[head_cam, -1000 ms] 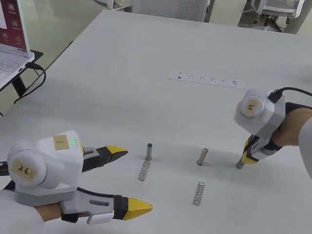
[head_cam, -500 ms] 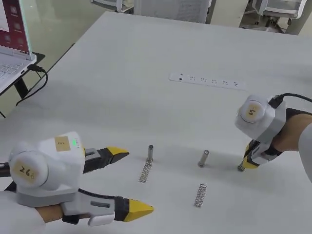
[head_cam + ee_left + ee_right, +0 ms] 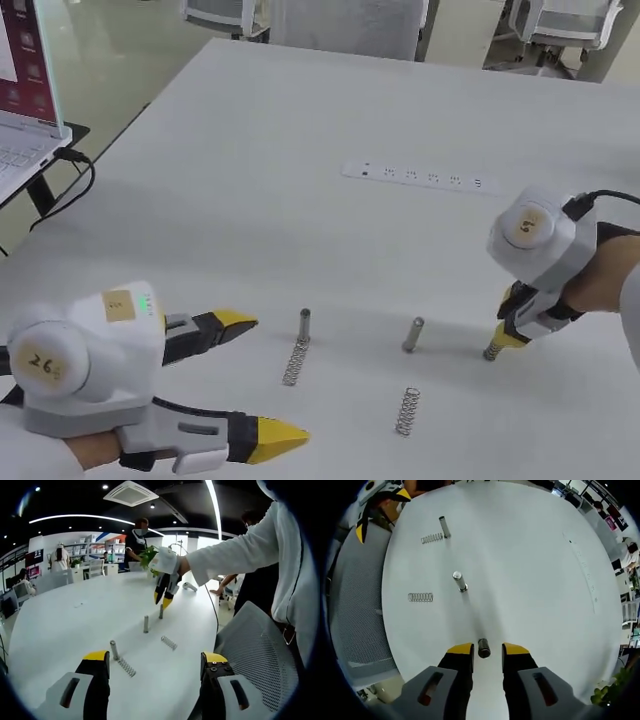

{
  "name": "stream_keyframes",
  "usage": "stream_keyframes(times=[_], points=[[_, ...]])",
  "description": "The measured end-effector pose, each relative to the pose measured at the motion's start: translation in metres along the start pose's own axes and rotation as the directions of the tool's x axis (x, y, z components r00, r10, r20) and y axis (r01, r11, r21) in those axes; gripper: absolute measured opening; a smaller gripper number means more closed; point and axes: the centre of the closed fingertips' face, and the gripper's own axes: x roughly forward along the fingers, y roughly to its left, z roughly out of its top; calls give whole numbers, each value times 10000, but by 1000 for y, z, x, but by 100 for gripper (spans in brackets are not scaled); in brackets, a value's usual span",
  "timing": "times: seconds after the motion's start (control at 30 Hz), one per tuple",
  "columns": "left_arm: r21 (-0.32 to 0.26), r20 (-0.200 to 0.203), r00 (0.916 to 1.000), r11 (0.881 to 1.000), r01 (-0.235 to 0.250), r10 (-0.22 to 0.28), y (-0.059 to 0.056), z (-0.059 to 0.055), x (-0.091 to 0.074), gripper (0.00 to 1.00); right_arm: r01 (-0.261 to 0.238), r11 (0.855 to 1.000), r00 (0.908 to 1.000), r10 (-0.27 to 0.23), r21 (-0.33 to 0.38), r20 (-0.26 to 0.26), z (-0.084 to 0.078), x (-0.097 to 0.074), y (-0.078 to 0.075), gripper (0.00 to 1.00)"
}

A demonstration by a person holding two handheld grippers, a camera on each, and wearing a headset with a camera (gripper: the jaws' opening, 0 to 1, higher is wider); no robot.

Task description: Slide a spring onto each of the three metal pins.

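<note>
The left gripper [image 3: 258, 378] hovered over the near-left of the white worktop [image 3: 300, 200], its yellow-tipped jaws spread wide and holding nothing. On the right, the right gripper [image 3: 500, 338] pointed down at the right pin [image 3: 491, 351]. In the right gripper view its jaws stood narrowly apart on either side of that pin, with a sliver of gap on each side. That pin looked ribbed, as though a spring already sat on it, though the pictures were too small to confirm it.

The left pin [image 3: 304, 323] and the middle pin [image 3: 414, 333] stood bare. One loose spring [image 3: 295, 362] lay flat with its far end just beside the foot of the left pin. The second spring [image 3: 406, 411] lay on the near side of the middle pin, apart from it. A power strip [image 3: 418, 177] lay well beyond them.

The springs appeared to be thin wire coils. They were probably very light and soft along their length, and they seemed likely to roll on the smooth top or flick away under a hard pinch. A gentle hold across the coils near mid-length seemed best, leaving one end free to find the pin's tip. The pins looked stiff and smooth. Whether they were fixed down could not be told, so a sideways knock risked tipping one.
</note>
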Motion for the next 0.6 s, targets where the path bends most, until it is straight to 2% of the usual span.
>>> stream_keyframes(times=[0.13,0.37,0.47,0.5,0.6], points=[[48,10,10000,10000,1,-1,-1,0,0,70,263,9996,9977,-266,51,622,10,-17,1,21],[98,28,10000,10000,5,-6,-3,1,-1,70,356,9986,9846,-415,381,1696,26,-38,15,21],[148,16,10000,9999,8,-8,-4,1,-1,70,153,9969,9701,-336,776,2403,36,-44,25,21],[138,29,10000,9999,13,-14,-5,1,-2,70,-24,9954,9605,-245,960,2773,41,-46,31,21],[151,38,10000,9999,12,-12,-5,1,-2,70,-365,9898,9407,-125,1376,3390,47,-51,42,22]])
